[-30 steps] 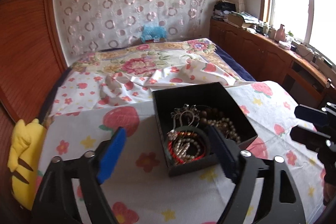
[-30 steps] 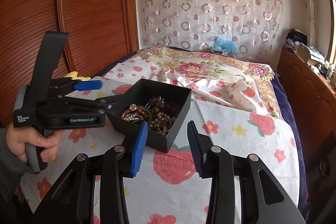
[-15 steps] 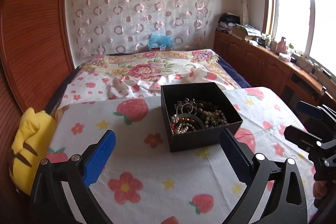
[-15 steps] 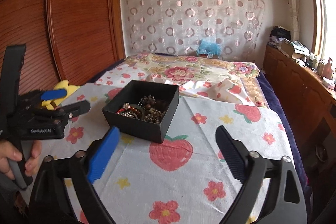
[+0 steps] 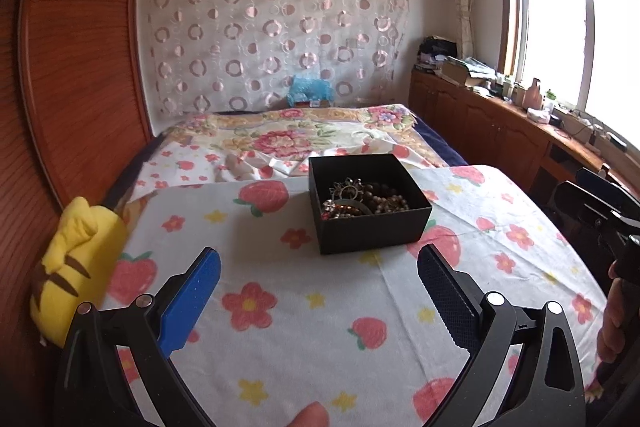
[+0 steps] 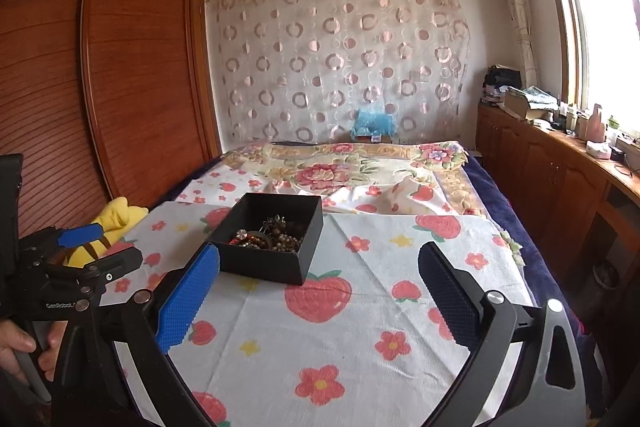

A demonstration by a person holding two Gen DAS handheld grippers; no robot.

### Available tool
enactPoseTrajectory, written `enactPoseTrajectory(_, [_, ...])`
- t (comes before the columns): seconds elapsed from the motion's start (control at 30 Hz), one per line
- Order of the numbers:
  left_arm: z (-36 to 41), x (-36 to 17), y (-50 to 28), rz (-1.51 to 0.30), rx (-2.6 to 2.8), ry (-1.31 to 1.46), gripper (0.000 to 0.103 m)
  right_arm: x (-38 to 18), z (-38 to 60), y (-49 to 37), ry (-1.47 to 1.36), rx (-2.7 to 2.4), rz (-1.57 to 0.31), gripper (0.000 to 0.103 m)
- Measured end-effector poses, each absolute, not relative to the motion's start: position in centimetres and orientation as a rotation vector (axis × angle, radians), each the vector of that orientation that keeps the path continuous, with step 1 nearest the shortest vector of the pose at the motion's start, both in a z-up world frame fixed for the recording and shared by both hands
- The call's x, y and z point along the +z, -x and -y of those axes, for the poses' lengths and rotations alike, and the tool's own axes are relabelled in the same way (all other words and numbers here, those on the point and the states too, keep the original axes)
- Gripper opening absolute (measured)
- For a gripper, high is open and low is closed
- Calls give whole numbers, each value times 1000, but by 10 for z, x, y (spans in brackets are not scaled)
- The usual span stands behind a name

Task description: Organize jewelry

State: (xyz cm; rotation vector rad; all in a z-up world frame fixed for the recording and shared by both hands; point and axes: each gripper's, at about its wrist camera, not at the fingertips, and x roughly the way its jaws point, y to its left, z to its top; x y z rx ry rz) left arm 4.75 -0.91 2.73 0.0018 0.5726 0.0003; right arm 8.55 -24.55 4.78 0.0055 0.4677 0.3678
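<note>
A black open box [image 5: 372, 227] [image 6: 260, 261] stands on the strawberry-print cloth on the bed. It holds a heap of jewelry [image 5: 360, 201] [image 6: 268, 237]: bead strings, a metal ornament and a red bangle. My left gripper [image 5: 318, 291] is open and empty, held back from the box's near side. It also shows in the right wrist view [image 6: 98, 247]. My right gripper [image 6: 318, 291] is open and empty, to the right of the box and back from it. It shows at the right edge of the left wrist view [image 5: 592, 195].
The strawberry-print cloth [image 5: 304, 307] covers the near part of the bed. A yellow plush toy [image 5: 76, 263] [image 6: 108, 227] lies at the left edge by the wooden wardrobe [image 6: 120, 67]. A wooden cabinet [image 6: 560, 179] with clutter runs along the right under the window.
Both grippers have pulled back and up from the box and opened wider. The box and its jewelry have stayed in place.
</note>
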Motion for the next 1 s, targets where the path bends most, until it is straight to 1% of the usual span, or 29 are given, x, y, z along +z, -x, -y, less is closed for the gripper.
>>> enactPoseTrajectory(0.3, [5, 27, -35, -573, 27, -6, 95, 43, 246, -75, -8, 368, -473, 100])
enactPoseTrajectory(1.0, [5, 27, -33, -575, 29, -5, 95, 34, 242, -74, -7, 371, -482, 100])
